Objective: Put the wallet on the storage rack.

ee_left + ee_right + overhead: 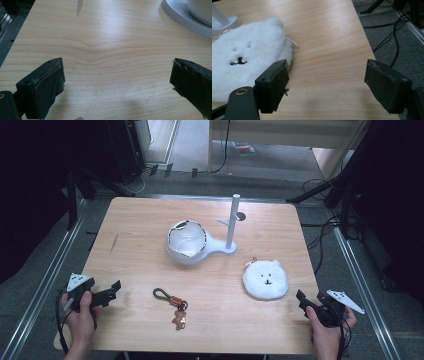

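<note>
A white fluffy bear-face pouch [265,278] lies on the wooden table [150,230] at the right; in the right gripper view the pouch [244,55] sits just left of my jaws. A keychain [173,304] with a green loop and brown charm lies near the front middle. A white stand [200,242] with a bowl and an upright post sits at the centre; its base edge [185,18] shows in the left gripper view. My left gripper [116,287] rests at the front left, open and empty [117,80]. My right gripper [303,301] is at the front right edge, open with nothing between its jaws [327,82].
Metal rails [50,270] run along both sides of the table. Cables [392,30] lie on the grey floor to the right, and dark tripod legs [320,190] stand behind the table. Bare wood spreads between the keychain and the left gripper.
</note>
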Available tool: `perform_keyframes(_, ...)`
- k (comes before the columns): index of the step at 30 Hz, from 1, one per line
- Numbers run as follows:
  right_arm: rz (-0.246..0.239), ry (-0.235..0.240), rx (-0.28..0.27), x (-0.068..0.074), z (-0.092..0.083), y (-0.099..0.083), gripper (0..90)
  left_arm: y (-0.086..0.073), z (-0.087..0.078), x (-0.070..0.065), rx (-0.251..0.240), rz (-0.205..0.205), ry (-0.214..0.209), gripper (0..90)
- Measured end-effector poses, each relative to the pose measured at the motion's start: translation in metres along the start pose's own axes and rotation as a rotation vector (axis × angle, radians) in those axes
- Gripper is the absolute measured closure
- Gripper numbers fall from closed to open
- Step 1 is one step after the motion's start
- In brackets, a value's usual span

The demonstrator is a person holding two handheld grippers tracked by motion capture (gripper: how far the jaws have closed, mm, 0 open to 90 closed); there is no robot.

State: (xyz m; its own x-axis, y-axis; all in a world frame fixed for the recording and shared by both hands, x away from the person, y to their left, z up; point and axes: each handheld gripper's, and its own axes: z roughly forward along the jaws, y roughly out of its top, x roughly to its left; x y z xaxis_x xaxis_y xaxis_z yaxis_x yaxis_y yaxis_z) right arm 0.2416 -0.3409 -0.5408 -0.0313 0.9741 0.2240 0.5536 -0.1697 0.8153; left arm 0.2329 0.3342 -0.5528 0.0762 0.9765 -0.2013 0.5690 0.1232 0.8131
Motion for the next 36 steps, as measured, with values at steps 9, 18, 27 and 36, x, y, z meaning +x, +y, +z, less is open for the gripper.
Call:
perform_keyframes(9, -0.023, 0.021, 0.032, 0.020, 0.002, 0.016, 18.5, 0.000, 0.000, 0.000, 0.001, -0.001, 0.002, 0.4)
perform_keyframes(18, -0.068, 0.089, 0.121, 0.040, 0.016, 0.027, 14.7, 0.001, 0.001, 0.000, 0.008, 0.005, 0.006, 0.4)
perform_keyframes(27, -0.008, 0.115, 0.188, 0.046, 0.047, 0.033, 14.4, 0.003, 0.006, -0.001, 0.019, 0.005, 0.020, 0.4)
perform_keyframes(36, -0.026, 0.117, 0.229, 0.054, 0.063, 0.028, 16.9, 0.004, 0.006, -0.001, 0.016, 0.006, 0.021, 0.4)
